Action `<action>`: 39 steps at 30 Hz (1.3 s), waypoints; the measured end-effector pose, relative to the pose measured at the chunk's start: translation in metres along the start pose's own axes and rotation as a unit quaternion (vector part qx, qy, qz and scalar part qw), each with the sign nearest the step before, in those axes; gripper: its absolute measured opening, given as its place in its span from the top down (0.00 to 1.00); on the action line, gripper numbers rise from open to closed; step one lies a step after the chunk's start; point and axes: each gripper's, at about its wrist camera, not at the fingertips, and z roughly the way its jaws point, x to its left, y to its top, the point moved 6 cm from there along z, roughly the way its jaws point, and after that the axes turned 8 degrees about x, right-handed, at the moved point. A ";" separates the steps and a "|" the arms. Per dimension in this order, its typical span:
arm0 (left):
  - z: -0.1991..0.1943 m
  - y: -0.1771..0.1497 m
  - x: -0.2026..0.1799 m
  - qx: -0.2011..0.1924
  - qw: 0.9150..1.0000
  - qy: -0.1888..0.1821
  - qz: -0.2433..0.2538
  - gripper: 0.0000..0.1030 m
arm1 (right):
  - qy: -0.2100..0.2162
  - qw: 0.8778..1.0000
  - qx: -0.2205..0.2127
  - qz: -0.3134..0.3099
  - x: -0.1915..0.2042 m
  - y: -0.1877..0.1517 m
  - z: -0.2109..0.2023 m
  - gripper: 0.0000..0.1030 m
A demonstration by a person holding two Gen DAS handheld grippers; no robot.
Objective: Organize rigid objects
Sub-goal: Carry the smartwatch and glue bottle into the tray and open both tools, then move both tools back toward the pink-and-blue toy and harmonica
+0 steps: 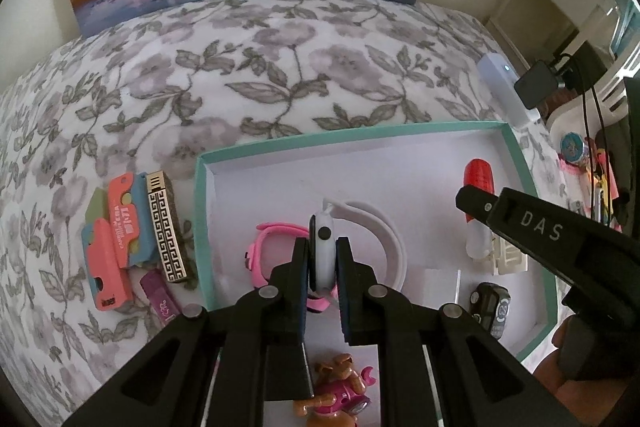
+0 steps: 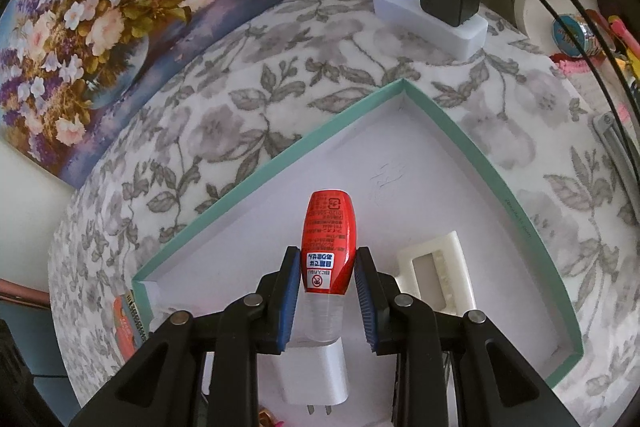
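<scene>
A teal-rimmed white box (image 1: 360,137) lies on a bed with a floral cover. My left gripper (image 1: 322,243) is shut on the body of a white smartwatch (image 1: 323,227), held on edge over the box's left part, with its strap (image 1: 384,227) curling to the right. A pink watch (image 1: 260,259) lies in the box just behind it. My right gripper (image 2: 327,251) is shut on a red-labelled bottle (image 2: 328,223) with a clear cap, over the right part of the box (image 2: 280,183). The left wrist view shows that bottle (image 1: 478,173) and the right gripper (image 1: 476,207) too.
Coral and blue cards (image 1: 116,239), a gold-patterned bar (image 1: 166,227) and a purple stick (image 1: 158,301) lie left of the box. Inside are a toy figure (image 1: 340,387), a black device (image 1: 490,307), a white plug (image 2: 314,371) and a cream frame (image 2: 440,271). A power strip (image 2: 428,19) sits behind.
</scene>
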 end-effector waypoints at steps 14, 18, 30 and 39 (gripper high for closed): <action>-0.018 0.006 0.029 -0.013 0.999 -0.002 -0.042 0.43 | 0.001 1.000 -0.023 -0.014 0.012 0.006 -0.024 0.69; -0.028 0.009 0.057 -0.025 0.996 0.011 -0.086 0.27 | -0.016 0.999 -0.030 -0.023 0.018 0.005 -0.028 0.45; -0.027 -0.002 0.121 -0.014 0.982 0.044 -0.182 0.11 | -0.045 0.996 -0.022 -0.078 0.050 -0.011 -0.016 0.29; -0.035 -0.008 0.156 -0.015 0.973 0.057 -0.225 0.10 | -0.059 0.991 -0.021 -0.117 0.078 -0.025 -0.009 0.00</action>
